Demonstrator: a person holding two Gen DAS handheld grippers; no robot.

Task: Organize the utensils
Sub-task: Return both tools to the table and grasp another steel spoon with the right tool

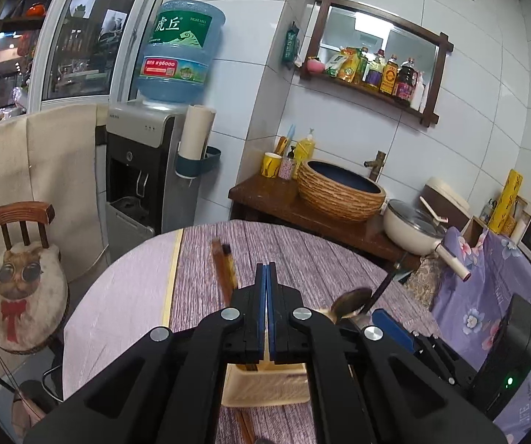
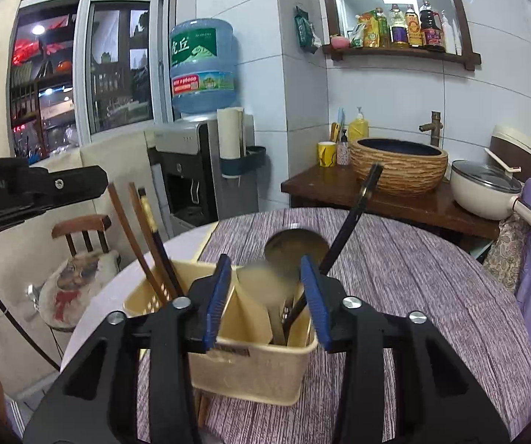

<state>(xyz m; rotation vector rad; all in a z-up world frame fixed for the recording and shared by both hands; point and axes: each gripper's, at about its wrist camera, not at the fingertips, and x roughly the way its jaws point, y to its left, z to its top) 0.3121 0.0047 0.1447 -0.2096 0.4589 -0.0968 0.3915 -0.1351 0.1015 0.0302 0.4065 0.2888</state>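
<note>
A cream plastic utensil holder [image 2: 250, 370] stands on the round table with the purple cloth [image 2: 413, 296]. Its left compartment holds several chopsticks [image 2: 147, 244]. Its right compartment holds a metal spoon [image 2: 295, 248] and a black-handled utensil [image 2: 354, 214]. My right gripper [image 2: 265, 296] is open and empty, its jaws either side of the holder's top. My left gripper [image 1: 267, 296] is shut and empty, just above the holder [image 1: 265, 388]. The chopsticks [image 1: 223, 270] and the spoon [image 1: 350, 299] show beside it. The left gripper also shows at the left edge of the right wrist view [image 2: 62, 185].
A wooden counter [image 2: 339, 188] behind the table carries a woven basin [image 2: 398, 166], a yellow cup [image 2: 326, 153] and a white pot [image 2: 484, 192]. A water dispenser [image 2: 199, 162] and a chair with a cat cushion [image 1: 21, 296] stand at left. A black box [image 1: 513, 344] sits at right.
</note>
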